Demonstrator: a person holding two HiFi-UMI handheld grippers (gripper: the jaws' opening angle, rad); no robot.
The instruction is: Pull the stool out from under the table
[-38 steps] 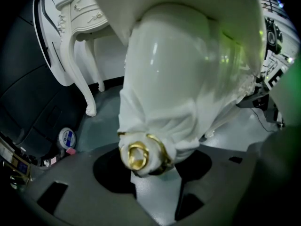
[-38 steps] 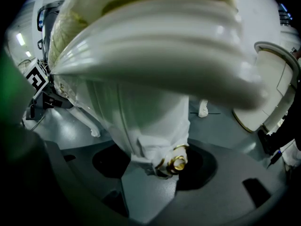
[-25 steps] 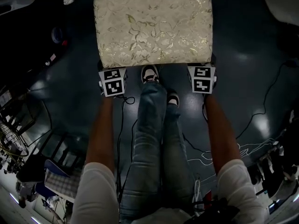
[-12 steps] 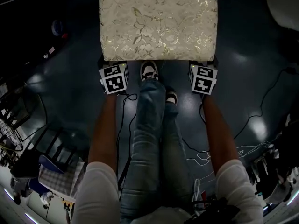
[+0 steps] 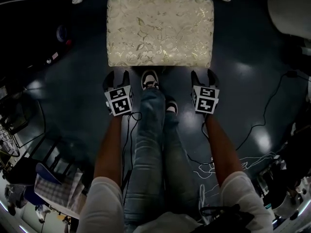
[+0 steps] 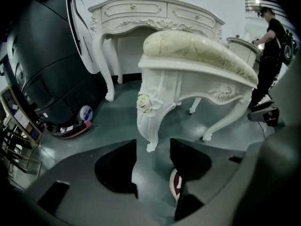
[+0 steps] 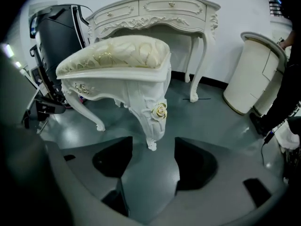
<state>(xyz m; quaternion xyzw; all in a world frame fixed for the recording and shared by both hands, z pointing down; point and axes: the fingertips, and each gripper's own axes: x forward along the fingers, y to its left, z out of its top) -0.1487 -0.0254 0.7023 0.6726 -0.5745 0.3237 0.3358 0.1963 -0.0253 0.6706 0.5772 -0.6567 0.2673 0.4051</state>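
Observation:
The white carved stool with a cream floral cushion stands on the dark floor, out in front of the white dressing table. My left gripper hangs just short of the stool's near left corner, open and holding nothing. The stool's near left leg stands beyond the gap of the left gripper. My right gripper is open and empty off the near right corner. The near right leg of the stool stands past the right gripper.
The person's legs and a shoe stand between the grippers. A black machine sits left of the table, a white rounded cabinet to its right. Cables trail over the floor at right. Another person stands at the far right.
Both grippers have drawn back from the stool's near corners toward the person. A strip of floor now shows between their fingers and the seat. The stool sits farther off in view.

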